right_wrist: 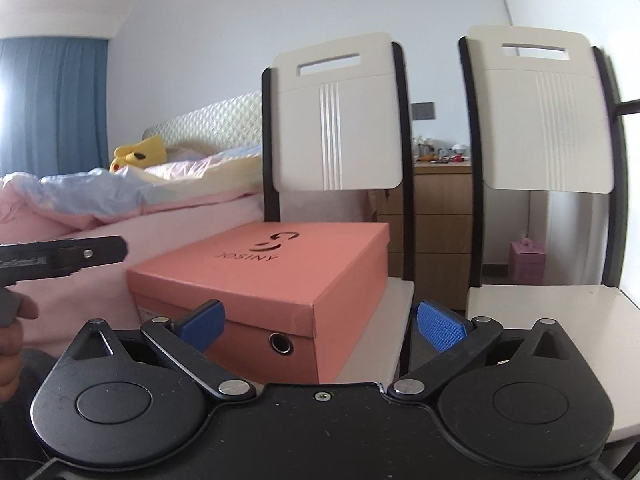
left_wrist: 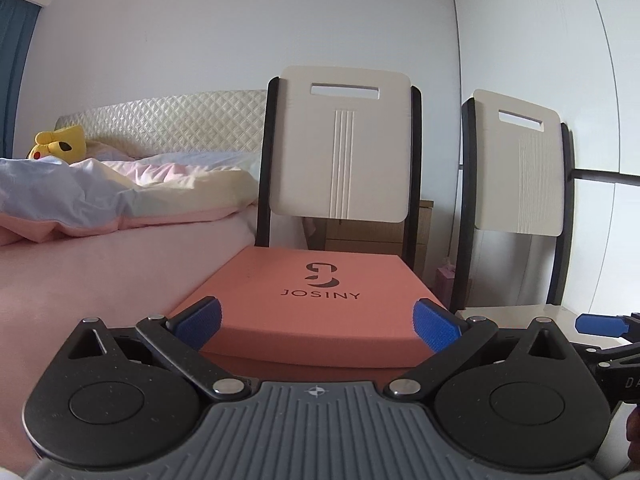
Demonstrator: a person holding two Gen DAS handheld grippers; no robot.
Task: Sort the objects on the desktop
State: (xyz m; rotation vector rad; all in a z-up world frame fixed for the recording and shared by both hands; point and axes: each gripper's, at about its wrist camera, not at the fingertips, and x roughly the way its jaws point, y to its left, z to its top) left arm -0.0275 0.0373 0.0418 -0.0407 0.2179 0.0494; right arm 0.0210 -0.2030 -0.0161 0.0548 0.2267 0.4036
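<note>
Item one: salmon-pink shoebox [right_wrist: 276,276], lid closed, printed "JOSINY" with a logo on top, a metal eyelet in the end wall facing me. It sat on the seat of the left-hand chair [right_wrist: 340,120], filling most of the seat, its far edge close to the backrest and its near corner close to the seat's front edge.

Item two: my left tool [left_wrist: 316,320], fingers spread wide, blue pads [left_wrist: 434,328] level with the near end of the lid, one on each side. Whether the pads touched the box I could not tell; nothing was clamped.

Item three: my right tool [right_wrist: 320,320], fingers likewise spread wide, holding nothing, set before the near right corner of the box, above the gap between the two seats.

Item four: second chair [right_wrist: 548,120], white back with dark frame, just beside the first, its seat bare.

Item five: bed [right_wrist: 80,224] along the left, pink sheet, rumpled pastel quilt, a yellow plush toy [right_wrist: 138,156] by the quilted headboard.

Item six: wooden drawer unit [right_wrist: 440,216] behind the chairs, small clutter on top, too small to identify.
</note>
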